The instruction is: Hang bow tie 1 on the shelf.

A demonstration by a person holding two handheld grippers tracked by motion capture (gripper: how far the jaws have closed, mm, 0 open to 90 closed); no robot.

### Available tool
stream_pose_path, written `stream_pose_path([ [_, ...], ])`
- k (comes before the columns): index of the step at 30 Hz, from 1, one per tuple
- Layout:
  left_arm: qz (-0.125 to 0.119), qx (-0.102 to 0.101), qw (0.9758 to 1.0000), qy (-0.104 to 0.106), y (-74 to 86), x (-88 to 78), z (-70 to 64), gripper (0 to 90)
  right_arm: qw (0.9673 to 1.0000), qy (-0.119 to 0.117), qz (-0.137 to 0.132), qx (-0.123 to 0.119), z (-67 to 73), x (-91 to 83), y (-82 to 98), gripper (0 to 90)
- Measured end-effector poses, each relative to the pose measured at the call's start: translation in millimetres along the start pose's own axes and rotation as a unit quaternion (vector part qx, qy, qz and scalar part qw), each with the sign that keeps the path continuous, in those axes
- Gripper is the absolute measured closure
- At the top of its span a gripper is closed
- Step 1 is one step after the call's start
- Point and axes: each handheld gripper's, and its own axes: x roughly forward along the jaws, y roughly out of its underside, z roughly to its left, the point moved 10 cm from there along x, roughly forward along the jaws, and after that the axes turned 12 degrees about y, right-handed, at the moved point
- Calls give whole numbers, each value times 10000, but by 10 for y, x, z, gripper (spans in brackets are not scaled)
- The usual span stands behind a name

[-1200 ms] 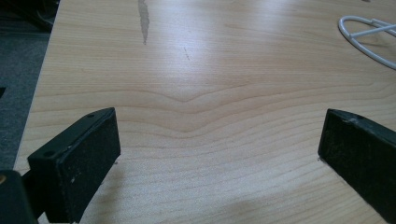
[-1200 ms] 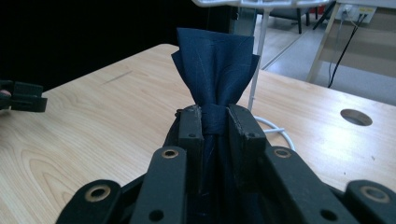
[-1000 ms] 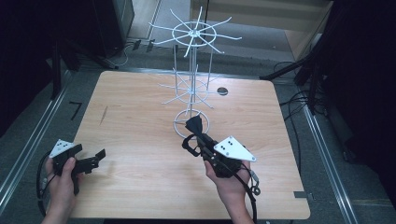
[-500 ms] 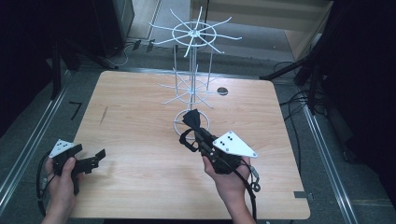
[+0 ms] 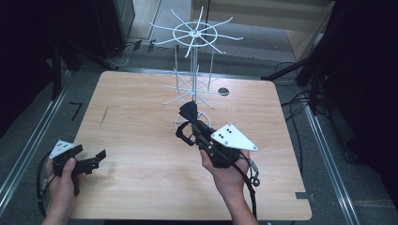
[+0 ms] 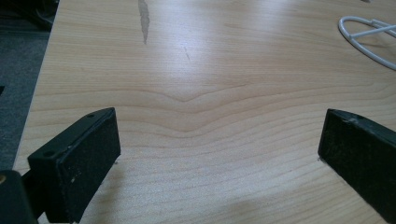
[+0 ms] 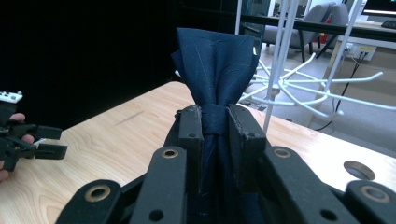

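**Ana:** Right gripper view first: what's nearest the camera?

**Ben:** The right gripper itself, jaws clenched on the knot of a dark navy bow tie. Pinching the knot leaves the wing standing upright past the jaw tips, free to be brought to a hook.

**Ana:** And the strap?

**Ben:** From the high view, a dark loop hangs from the gripper's near-left side. I judge it is left dangling so it can be caught over an arm of the rack.

**Ana:** What's just beyond the tips?

**Ben:** The white wire rack, close ahead, its base ring almost under the tie. The tie is held in the air, above the table, below the rack's lower tier of arms; it touches no arm that I can make out.

**Ana:** And the other hand?

**Ben:** The left gripper sits well off to the right gripper's left, low over the table's near corner. Its jaws stand wide apart with bare wood between them, so it's released, probably parked out of the way. Far ahead of it, an edge of the base ring shows.
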Motion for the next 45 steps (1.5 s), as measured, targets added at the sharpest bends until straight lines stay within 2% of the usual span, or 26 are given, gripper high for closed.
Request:
stream_pose_path([
  [11,-4,-3,10000,2,0,2,1,0,10000,-26,-59,-6,29,64,-102,777],
  [24,-1,-2,10000,4,0,4,0,0,9999,41,-106,8,-2,162,-188,777],
  [38,4,10,10000,8,0,4,2,0,9994,313,24,132,-155,376,-73,776],
  [45,4,-1,10000,10,1,4,1,0,9991,391,56,125,-162,449,5,776],
])
